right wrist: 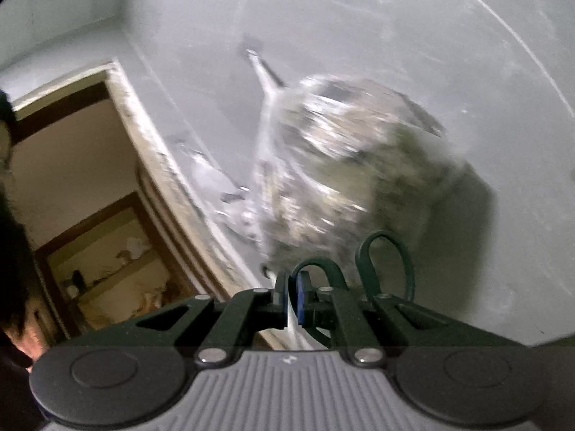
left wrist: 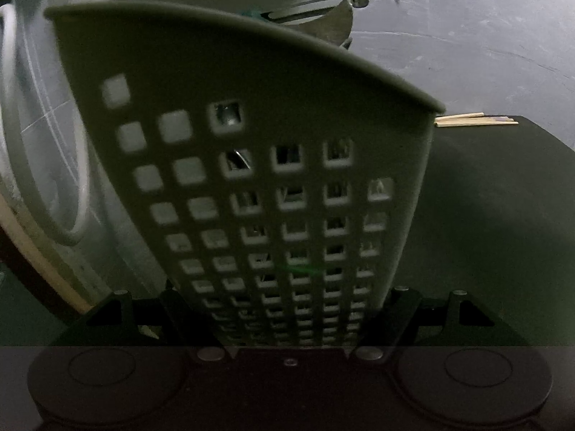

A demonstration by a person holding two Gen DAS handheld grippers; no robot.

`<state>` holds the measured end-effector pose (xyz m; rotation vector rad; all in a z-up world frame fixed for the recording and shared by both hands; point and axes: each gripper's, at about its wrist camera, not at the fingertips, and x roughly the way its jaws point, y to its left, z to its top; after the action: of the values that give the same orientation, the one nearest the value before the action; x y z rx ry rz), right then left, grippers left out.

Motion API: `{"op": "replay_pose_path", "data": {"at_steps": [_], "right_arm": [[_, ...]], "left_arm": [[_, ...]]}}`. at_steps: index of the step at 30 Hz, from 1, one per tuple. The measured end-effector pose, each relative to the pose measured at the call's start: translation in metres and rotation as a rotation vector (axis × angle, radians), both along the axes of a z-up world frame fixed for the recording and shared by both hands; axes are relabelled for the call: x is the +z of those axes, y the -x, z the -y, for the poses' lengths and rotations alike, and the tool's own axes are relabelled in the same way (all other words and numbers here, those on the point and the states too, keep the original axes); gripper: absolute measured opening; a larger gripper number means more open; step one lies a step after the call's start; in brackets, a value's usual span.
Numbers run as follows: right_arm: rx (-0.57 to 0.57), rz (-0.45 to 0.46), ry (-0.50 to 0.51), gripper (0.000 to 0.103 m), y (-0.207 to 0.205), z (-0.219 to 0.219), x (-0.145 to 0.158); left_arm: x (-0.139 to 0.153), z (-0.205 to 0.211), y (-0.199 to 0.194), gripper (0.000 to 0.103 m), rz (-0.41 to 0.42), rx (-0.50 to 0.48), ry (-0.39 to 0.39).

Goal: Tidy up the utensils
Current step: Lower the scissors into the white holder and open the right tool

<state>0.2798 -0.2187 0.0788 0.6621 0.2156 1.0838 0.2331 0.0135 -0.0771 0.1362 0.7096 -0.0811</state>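
In the left wrist view a grey perforated utensil holder [left wrist: 251, 151] fills the frame, tilted, its lower end between my left gripper's fingers [left wrist: 287, 319]; the left gripper is shut on it. A metal utensil [left wrist: 323, 18] sticks out past its rim. Wooden chopsticks [left wrist: 474, 120] lie on the dark table behind it. In the right wrist view my right gripper [right wrist: 293, 298] is shut on the dark loop handles of a pair of scissors [right wrist: 384, 265]. The blue pads [right wrist: 302, 298] nearly touch. The scissor blades are hidden.
A dark table [left wrist: 503, 215] lies to the right in the left wrist view. The right wrist view shows a blurred crinkled plastic bag [right wrist: 352, 165] on a grey surface, a doorway [right wrist: 90, 215] at the left, and part of a person [right wrist: 14, 251] at the left edge.
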Motion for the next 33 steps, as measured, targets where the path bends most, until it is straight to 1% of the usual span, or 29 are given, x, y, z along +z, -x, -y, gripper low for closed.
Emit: {"op": "replay_pose_path", "data": {"at_steps": [3, 6, 10, 13, 15, 18, 21, 22, 23, 24, 25, 26, 28, 30, 32, 33], "right_arm": [[0.035, 0.025, -0.022, 0.006, 0.006, -0.008, 0.009], [0.066, 0.029, -0.026, 0.006, 0.008, -0.019, 0.01], [0.074, -0.002, 0.008, 0.006, 0.009, -0.038, -0.002], [0.09, -0.06, 0.024, 0.006, 0.007, -0.049, -0.018], [0.105, -0.077, 0.053, 0.006, 0.009, -0.058, -0.028], [0.131, -0.105, 0.14, 0.006, 0.011, -0.071, -0.042], [0.12, -0.153, 0.242, 0.014, 0.011, -0.077, -0.054], [0.111, -0.169, 0.273, 0.018, 0.011, -0.078, -0.057], [0.101, -0.183, 0.309, 0.025, 0.011, -0.079, -0.06], [0.094, -0.184, 0.317, 0.034, 0.012, -0.076, -0.061], [0.091, -0.182, 0.314, 0.06, 0.013, -0.073, -0.062], [0.085, -0.178, 0.313, 0.075, 0.014, -0.069, -0.061], [0.077, -0.169, 0.306, 0.078, 0.015, -0.059, -0.058], [0.072, -0.172, 0.296, 0.085, 0.015, -0.048, -0.056], [0.024, -0.165, 0.285, 0.098, 0.016, -0.031, -0.051], [-0.007, -0.163, 0.284, 0.1, 0.015, -0.022, -0.049]], "left_arm": [[0.001, -0.001, -0.001, 0.077, -0.003, -0.015, -0.001], [0.002, -0.003, 0.002, 0.077, -0.004, -0.023, -0.006], [0.003, -0.007, 0.005, 0.077, -0.006, -0.026, -0.007], [0.004, -0.009, 0.005, 0.077, -0.006, -0.027, -0.007], [0.004, -0.007, 0.003, 0.077, -0.005, -0.026, -0.007], [0.002, -0.002, -0.004, 0.077, -0.006, -0.025, -0.009], [0.002, -0.002, -0.004, 0.077, -0.006, -0.026, -0.009], [0.002, -0.002, -0.004, 0.077, -0.006, -0.026, -0.009], [0.002, -0.004, -0.005, 0.077, -0.007, -0.026, -0.01], [0.002, -0.002, -0.004, 0.077, -0.007, -0.025, -0.011], [0.001, -0.003, -0.004, 0.077, -0.008, -0.026, -0.011], [0.001, -0.003, -0.005, 0.077, -0.008, -0.027, -0.014], [0.0, -0.004, -0.006, 0.078, -0.01, -0.028, -0.016], [-0.001, -0.003, -0.008, 0.078, -0.012, -0.027, -0.017], [0.001, 0.003, -0.006, 0.078, -0.014, -0.021, -0.018], [0.002, 0.004, -0.006, 0.078, -0.014, -0.019, -0.019]]}}
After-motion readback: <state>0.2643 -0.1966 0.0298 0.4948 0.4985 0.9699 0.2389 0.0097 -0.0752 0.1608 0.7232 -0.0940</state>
